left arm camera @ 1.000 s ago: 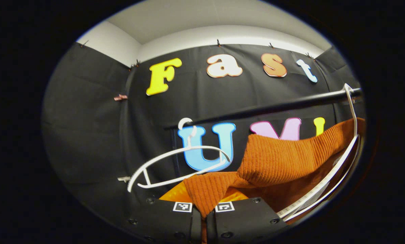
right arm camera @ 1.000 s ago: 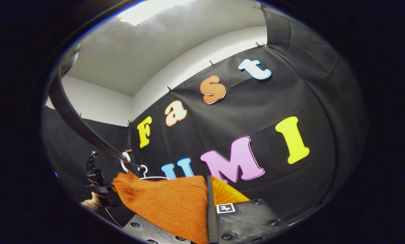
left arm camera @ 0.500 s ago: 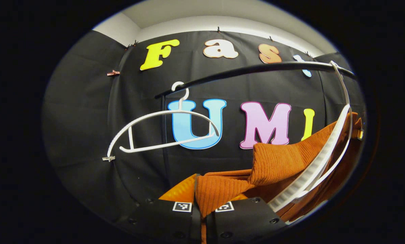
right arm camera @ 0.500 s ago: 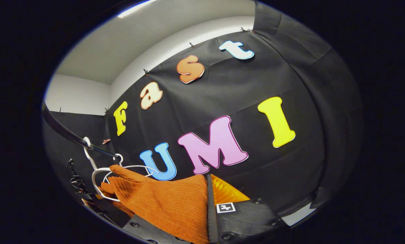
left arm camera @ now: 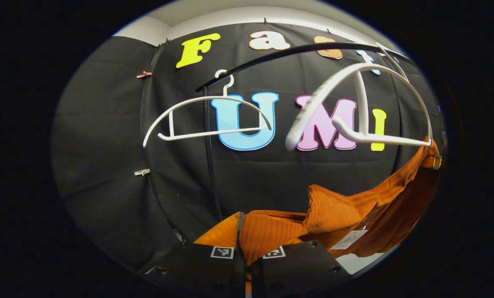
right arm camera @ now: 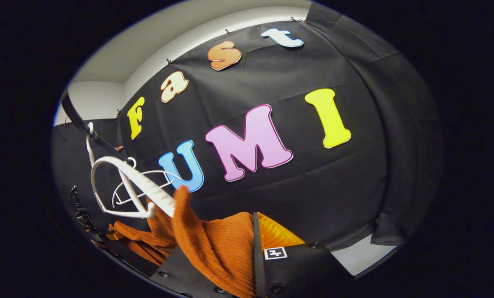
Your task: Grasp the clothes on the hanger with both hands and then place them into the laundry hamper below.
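A black cloth wall (left arm camera: 106,136) is hanging across the back of the booth, with a strip of pale wall (right arm camera: 102,97) showing above it. A black rail (left arm camera: 272,56) is running across the upper part of the left gripper view, and two white hangers are hanging from it: a far hanger (left arm camera: 205,118), bare, and a near hanger (left arm camera: 363,103), also bare, its lower right end just beside the cloth below it. An orange ribbed garment (left arm camera: 338,211) is hanging below the near hanger, stretched between the two grippers, with a small white tag (left arm camera: 348,239) dangling from it. The left gripper (left arm camera: 247,258) is clenching a fold of the garment between its fingers. In the right gripper view, the right gripper (right arm camera: 253,273) is gripping the garment (right arm camera: 214,248) too, cloth draping over one finger. Open room is showing beneath the rail, between hangers and garment.
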Motion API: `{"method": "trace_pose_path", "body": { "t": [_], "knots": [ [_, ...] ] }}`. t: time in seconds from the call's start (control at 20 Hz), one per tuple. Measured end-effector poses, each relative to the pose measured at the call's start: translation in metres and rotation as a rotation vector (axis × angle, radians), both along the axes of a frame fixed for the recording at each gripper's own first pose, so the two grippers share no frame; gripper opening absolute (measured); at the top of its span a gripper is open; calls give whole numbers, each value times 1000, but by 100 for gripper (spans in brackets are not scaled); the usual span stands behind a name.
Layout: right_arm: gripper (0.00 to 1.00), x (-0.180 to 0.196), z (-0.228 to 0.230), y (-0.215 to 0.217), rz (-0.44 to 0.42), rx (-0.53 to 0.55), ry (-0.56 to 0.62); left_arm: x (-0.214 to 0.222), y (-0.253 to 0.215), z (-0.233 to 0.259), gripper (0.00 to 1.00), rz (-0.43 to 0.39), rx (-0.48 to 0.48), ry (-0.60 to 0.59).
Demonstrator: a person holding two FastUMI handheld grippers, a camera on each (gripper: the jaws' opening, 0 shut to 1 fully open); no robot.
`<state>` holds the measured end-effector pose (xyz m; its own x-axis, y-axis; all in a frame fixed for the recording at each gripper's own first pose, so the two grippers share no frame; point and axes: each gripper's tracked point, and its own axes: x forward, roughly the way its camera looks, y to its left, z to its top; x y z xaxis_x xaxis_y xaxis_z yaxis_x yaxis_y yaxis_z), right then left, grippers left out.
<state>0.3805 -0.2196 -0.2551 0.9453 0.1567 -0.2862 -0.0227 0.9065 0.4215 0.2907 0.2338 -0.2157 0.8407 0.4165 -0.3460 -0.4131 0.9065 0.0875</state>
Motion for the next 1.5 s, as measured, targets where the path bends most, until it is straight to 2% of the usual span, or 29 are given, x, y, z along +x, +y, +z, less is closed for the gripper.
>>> {"method": "trace_pose_path", "body": {
  "t": [0.35, 0.65, 0.9, 1.3, 1.5],
  "knots": [
    [15, -41, -29, 43, 86, 8, 98, -26, -32, -29, 10, -4, -69, 55],
    [15, -64, -41, 97, 195, 52, 158, -32, -74, -48, 9, -57, -133, 88],
    [15, -78, -64, 136, 303, -9, 224, -22, -111, -56, 9, -123, -167, 107],
    [15, -107, -99, 206, 448, 8, 344, -11, -167, -76, 10, -237, -202, 159],
    [15, -124, -124, 217, 500, -87, 417, -17, -181, -89, 9, -270, -237, 196]
  ]
}}
